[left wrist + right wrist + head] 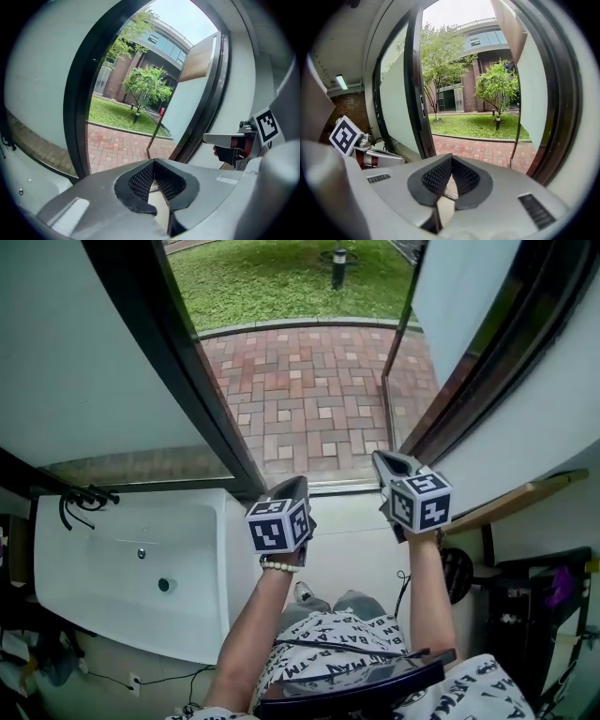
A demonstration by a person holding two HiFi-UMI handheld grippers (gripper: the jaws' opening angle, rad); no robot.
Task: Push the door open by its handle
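Door (pixel 466 298): stands open, swung outward over the brick paving (pixel 309 395), its frosted panel on the right of the opening. Free edge points away from the person, toward the grass (pixel 281 277).

Handle (pixel 394 371): thin dark bar, long axis upright, running along the door's free edge (in the head view it appears as a slanted line from the panel's top down to near the threshold). Also seen from the left gripper view (pixel 157 133) and the right gripper view (pixel 514 140).

Basin (pixel 202 521): white, left of the opening, inside the room. A drain (pixel 165 584) and a small stud (pixel 142 553) show in its floor; dark fittings (pixel 82 495) sit at its far left rim.

Left tool (pixel 289 488): jaws together at the tips, nothing between them. Held in the opening just beside the dark frame post (pixel 202 399); touches nothing.

Right tool (pixel 394 467): jaws fully together, nothing between them. Held near the door's lower corner; the handle lies ahead and to its right, apart from the jaws.
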